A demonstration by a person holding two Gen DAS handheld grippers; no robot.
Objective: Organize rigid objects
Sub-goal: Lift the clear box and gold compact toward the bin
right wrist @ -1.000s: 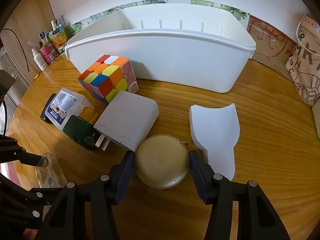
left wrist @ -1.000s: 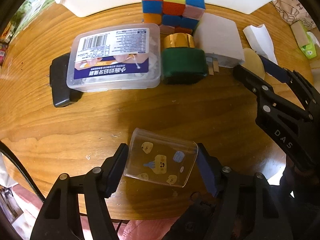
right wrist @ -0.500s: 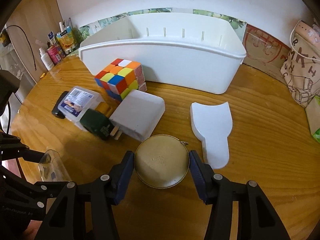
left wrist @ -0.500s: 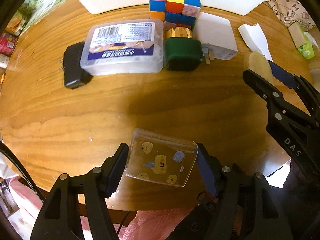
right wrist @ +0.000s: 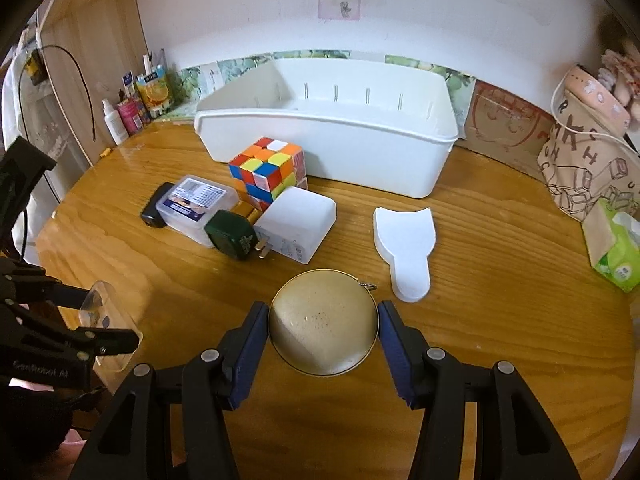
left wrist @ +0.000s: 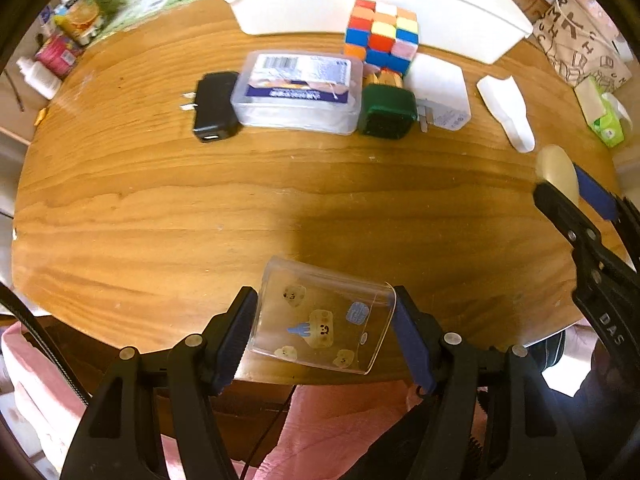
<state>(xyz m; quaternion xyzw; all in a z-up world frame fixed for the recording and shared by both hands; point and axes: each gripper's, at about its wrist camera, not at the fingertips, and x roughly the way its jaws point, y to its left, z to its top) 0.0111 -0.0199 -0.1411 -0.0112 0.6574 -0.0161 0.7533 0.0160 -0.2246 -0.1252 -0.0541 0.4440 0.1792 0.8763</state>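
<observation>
My left gripper (left wrist: 325, 320) is shut on a clear plastic case with small stickers (left wrist: 320, 316) and holds it above the table's near edge; the case also shows in the right wrist view (right wrist: 106, 322). My right gripper (right wrist: 323, 334) is shut on a round gold tin (right wrist: 323, 328), lifted over the table; the tin also shows in the left wrist view (left wrist: 557, 170). On the table lie a colourful cube (right wrist: 269, 170), a clear labelled box (right wrist: 197, 204), a black charger (right wrist: 154, 210), a green box (right wrist: 232, 234), a white charger (right wrist: 296, 224) and a white flat piece (right wrist: 406, 246).
A large white bin (right wrist: 328, 142) stands open at the back of the round wooden table (right wrist: 500, 280). A printed bag (right wrist: 588, 172) and a green tissue pack (right wrist: 614, 256) are at the right. Bottles (right wrist: 128, 116) stand at the back left.
Both grippers have risen and pulled back with their objects held. The table items now look smaller and farther away, and the bin's inside shows.
</observation>
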